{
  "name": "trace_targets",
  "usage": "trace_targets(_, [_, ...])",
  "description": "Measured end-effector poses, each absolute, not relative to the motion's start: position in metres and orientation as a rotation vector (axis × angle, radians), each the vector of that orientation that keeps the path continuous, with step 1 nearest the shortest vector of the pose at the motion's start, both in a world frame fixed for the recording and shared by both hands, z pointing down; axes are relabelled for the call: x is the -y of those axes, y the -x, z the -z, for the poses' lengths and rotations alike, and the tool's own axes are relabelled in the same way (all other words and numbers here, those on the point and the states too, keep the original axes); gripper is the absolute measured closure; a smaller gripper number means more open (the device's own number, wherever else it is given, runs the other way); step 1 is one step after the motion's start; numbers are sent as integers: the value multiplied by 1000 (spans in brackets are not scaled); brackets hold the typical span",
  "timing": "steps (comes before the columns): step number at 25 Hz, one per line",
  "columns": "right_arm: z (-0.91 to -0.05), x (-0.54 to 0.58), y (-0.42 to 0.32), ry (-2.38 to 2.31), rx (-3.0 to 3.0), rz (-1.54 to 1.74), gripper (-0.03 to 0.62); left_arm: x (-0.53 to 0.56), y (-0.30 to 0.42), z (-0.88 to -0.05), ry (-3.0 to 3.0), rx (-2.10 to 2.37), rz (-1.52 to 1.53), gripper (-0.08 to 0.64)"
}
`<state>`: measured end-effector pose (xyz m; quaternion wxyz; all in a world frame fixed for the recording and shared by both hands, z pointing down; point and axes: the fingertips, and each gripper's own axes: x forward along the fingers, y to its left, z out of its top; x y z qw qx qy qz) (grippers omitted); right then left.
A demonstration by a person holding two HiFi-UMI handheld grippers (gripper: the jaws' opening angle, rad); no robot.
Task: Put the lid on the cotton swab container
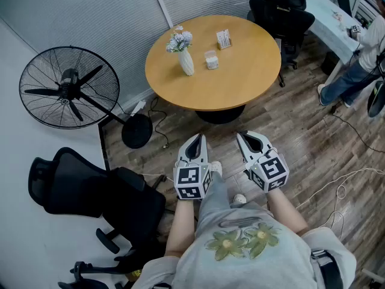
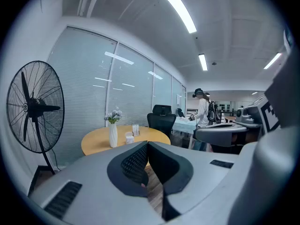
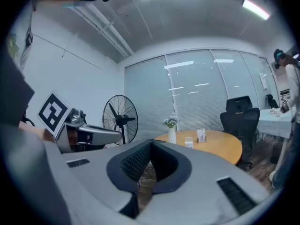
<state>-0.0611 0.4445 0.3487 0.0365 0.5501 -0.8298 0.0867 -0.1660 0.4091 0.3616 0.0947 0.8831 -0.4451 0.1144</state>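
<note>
Room: an office with blinds and a wood floor.
Desk [image 1: 240,77]: round and well ahead of both hand-held grippers. It carried a vase, the container and a card stand [image 1: 224,38].
Cables [image 1: 349,182]: trailed over the floor at the right, probably a trip risk on the walk in.
Left hand-held gripper [image 1: 198,138]: jaws closed on nothing, held low before the body.
Right hand-held gripper [image 1: 242,136]: likewise closed and empty.
Vase [image 1: 186,62]: held flowers and stood just beside the container. A careless reach could probably tip it.
Container [image 1: 211,59]: small and pale, near the desk's middle. Its contents were too small to tell.
Lid: could not be made out, either on the container or off it. A grip aimed from here would be a guess.
</note>
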Motion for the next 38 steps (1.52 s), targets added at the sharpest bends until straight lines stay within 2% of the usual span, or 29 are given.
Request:
trace_targets(19, [-367,-246,63,-1744,2448,-271,592,-203,170,-376,-2652,1227,-351,566])
trace_targets(32, [-376,-183,49,-1879,2324,-282,591,-128,159,-389,-2691,1102,-323,565])
trace_targets(37, [-381,-166,39,-1905,2303,-294,590,-113,148,-403,-2695,1055,-350,545])
trace_targets(38, [-382,-162,36,-1908,2301,-299,589,-110,146,-406,-2694,1048,-361,515])
